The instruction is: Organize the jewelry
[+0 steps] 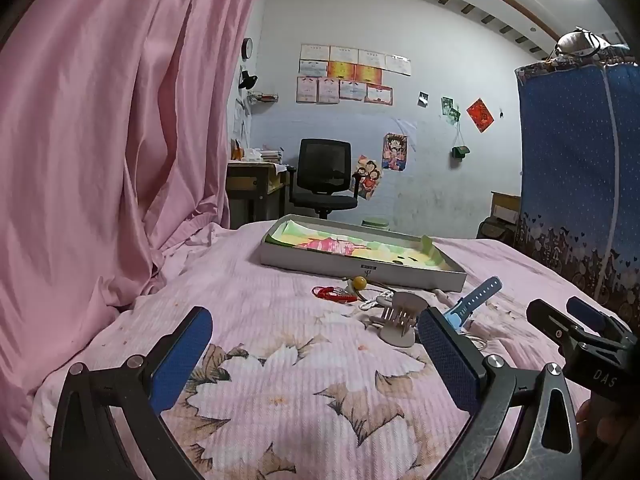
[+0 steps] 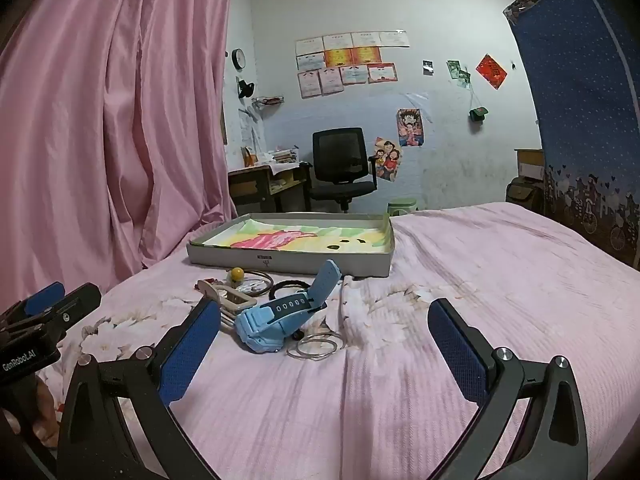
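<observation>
A shallow grey box tray (image 1: pixel 416 276) (image 2: pixel 288 258) with a colourful lining lies on the pink bed. In front of it is a small pile: a light blue watch (image 2: pixel 276 320) (image 1: pixel 478 294), silver bangles (image 2: pixel 316 346), a beige claw clip (image 1: pixel 402 316) (image 2: pixel 228 298), a yellow bead (image 1: pixel 359 282) (image 2: pixel 237 273), a red cord (image 1: pixel 334 294) and a black hair tie (image 2: pixel 288 285). My left gripper (image 1: pixel 316 344) is open just short of the clip, holding nothing. My right gripper (image 2: pixel 326 344) is open around the watch and bangles, a little behind them. Each gripper shows in the other's view, the right gripper (image 1: pixel 560 308) and the left gripper (image 2: pixel 64 296).
A pink curtain (image 1: pixel 100 140) hangs along the bed's left side and a blue fabric wardrobe (image 1: pixel 580 160) stands at the right. Beyond the bed are a black office chair (image 2: pixel 340 160) and a wooden desk (image 2: pixel 260 184). The floral bedspread (image 1: pixel 300 400) spreads beneath the grippers.
</observation>
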A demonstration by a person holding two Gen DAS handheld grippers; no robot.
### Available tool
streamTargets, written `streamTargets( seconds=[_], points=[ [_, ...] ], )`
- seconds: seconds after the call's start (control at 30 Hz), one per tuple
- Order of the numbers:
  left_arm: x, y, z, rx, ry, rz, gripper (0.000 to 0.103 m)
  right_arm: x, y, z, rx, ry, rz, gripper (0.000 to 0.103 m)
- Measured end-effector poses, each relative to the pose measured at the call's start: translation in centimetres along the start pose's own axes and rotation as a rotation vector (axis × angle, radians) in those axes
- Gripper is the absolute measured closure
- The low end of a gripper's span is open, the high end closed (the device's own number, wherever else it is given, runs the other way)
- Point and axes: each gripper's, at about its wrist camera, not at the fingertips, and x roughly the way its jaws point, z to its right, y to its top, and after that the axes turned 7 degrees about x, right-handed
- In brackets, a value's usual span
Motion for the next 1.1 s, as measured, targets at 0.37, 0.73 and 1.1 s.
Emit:
streamTargets(
  seconds=[0.37,0.73,1.1],
  points=[
    [-0.04,-0.03,0.11,0.003,0.0,0.001,0.0,-0.08,0.04,0.01,0.004,0.0,0.005,0.001],
    [-0.04,-0.04,0.1,0.001,-0.002,0.001,0.0,-0.1,0.05,-0.05,0.004,0.001,0.006,0.001],
    [-0.03,-0.05,0.08,0.0,-0.002,0.0,0.0,-0.06,0.01,-0.08,0.003,0.0,0.004,0.001]
  ],
)
